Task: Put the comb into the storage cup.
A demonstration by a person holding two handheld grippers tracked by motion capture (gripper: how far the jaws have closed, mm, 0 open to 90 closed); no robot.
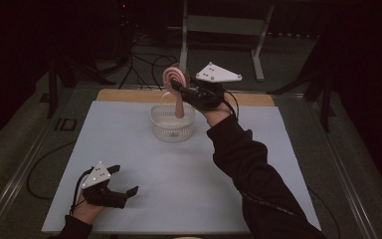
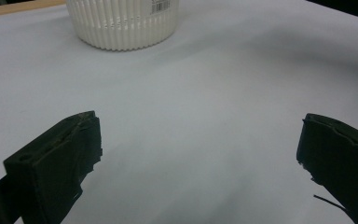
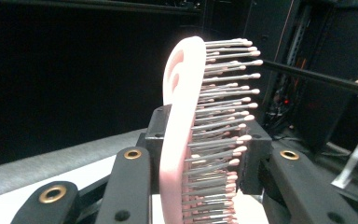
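At the near left corner of the pale grey table mat (image 1: 144, 164), the left gripper (image 1: 122, 181) rests low in the person's hand with its black jaws spread wide and nothing between them; in the left gripper view (image 2: 196, 154) the same two jaws stand far apart over bare mat, pointing toward the round white ribbed plastic basket (image 2: 121, 25) farther off. That basket (image 1: 172, 124) sits on the mat toward the far middle of the table, just in front of a strip of light wooden board (image 1: 124, 95). Above the basket and slightly right of it, the right gripper (image 1: 179, 87), held up by a dark-sleeved arm, is clamped on the pink plastic hairbrush with metal bristles (image 1: 174, 79): the head is raised above the basket, and the handle hangs down into it. The right gripper view (image 3: 200, 158) shows the brush head (image 3: 182, 135) pinched between the jaws, bristles facing right.
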